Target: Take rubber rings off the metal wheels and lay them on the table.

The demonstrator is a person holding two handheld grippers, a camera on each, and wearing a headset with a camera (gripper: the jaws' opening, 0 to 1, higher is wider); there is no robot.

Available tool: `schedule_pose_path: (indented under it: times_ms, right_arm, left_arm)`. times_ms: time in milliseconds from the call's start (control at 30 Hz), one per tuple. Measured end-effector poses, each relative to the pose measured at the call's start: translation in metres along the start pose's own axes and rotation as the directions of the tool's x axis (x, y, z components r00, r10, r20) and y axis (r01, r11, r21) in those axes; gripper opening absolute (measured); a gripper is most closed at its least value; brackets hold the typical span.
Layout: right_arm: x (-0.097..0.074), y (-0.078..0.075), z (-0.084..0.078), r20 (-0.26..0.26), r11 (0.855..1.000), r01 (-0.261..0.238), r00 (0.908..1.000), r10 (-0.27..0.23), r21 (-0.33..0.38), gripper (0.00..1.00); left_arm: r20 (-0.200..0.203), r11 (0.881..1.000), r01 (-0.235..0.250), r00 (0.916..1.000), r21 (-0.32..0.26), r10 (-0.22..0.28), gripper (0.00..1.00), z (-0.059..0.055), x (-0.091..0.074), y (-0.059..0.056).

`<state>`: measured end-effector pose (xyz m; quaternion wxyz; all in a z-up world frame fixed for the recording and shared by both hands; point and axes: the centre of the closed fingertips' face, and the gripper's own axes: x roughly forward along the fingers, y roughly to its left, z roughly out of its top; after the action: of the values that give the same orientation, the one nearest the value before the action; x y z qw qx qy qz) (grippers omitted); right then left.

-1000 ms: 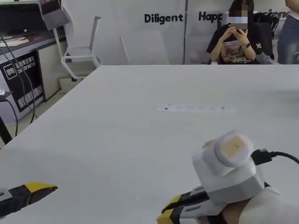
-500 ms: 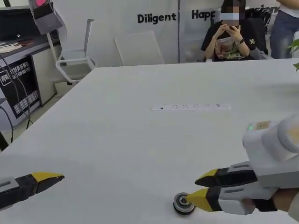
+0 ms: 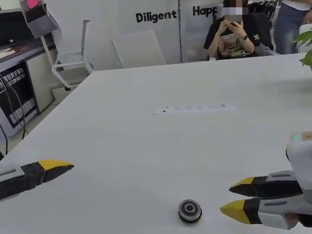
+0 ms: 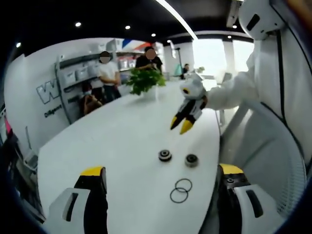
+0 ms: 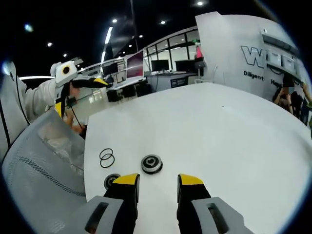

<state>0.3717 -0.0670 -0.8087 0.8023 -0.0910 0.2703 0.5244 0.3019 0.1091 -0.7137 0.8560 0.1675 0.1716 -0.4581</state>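
Observation:
A small metal wheel [image 3: 189,211] with a dark rim lies flat on the white table [image 3: 146,146] near its front edge. My right gripper [image 3: 229,197] hovers open just right of it, not touching. In the right gripper view that wheel [image 5: 151,164] lies just ahead of the yellow tips of my right gripper [image 5: 158,180], and a second wheel [image 5: 111,181] lies to the left. Two thin black rubber rings [image 5: 106,157] lie overlapping by the table edge. My left gripper [image 4: 161,170] is wide open and empty, with both wheels [image 4: 165,155] [image 4: 191,160] and the rings [image 4: 180,189] ahead of it.
A flush socket strip [image 3: 195,108] sits mid-table. A person [image 3: 231,36] sits at the far side, near a white chair [image 3: 73,63]. A potted plant [image 4: 146,80] stands on the far end. A grey mesh chair [image 5: 44,156] stands close to the table edge.
My right gripper has drawn back to the right, off the wheel, which now lies uncovered on the table. The left gripper has moved little. The head camera has shifted.

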Motion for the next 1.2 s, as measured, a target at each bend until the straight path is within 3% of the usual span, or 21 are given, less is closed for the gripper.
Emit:
schedule_pose_path:
  times_ms: [200,633,867,1033,1200]
  right_arm:
    - [-0.002,-0.002,-0.004,0.031,1.000,0.000,0.9995,-0.001,0.023,0.31]
    - [0.004,-0.003,-0.006,0.058,0.998,-0.013,0.9982,0.010,0.054,0.35]
    - [0.011,-0.004,-0.005,0.067,0.997,-0.016,0.9977,0.011,0.070,0.35]
    - [0.021,-0.001,-0.004,0.063,0.997,-0.027,0.9977,0.023,0.068,0.35]
    - [0.029,0.001,-0.007,0.051,0.998,-0.041,0.9980,0.038,0.055,0.34]
  left_arm:
    - [0.019,0.999,0.019,0.9996,0.034,-0.020,0.94,0.017,0.012,0.007]
    - [0.075,0.996,0.036,0.9963,0.083,-0.043,0.88,0.047,0.056,0.024]
    - [0.075,0.992,0.086,0.9927,0.095,-0.094,0.82,0.051,0.080,0.020]
    - [0.040,0.987,0.125,0.9908,0.106,-0.130,0.75,0.040,0.099,0.017]
    - [0.029,0.984,0.156,0.9868,0.091,-0.159,0.67,0.033,0.119,0.012]
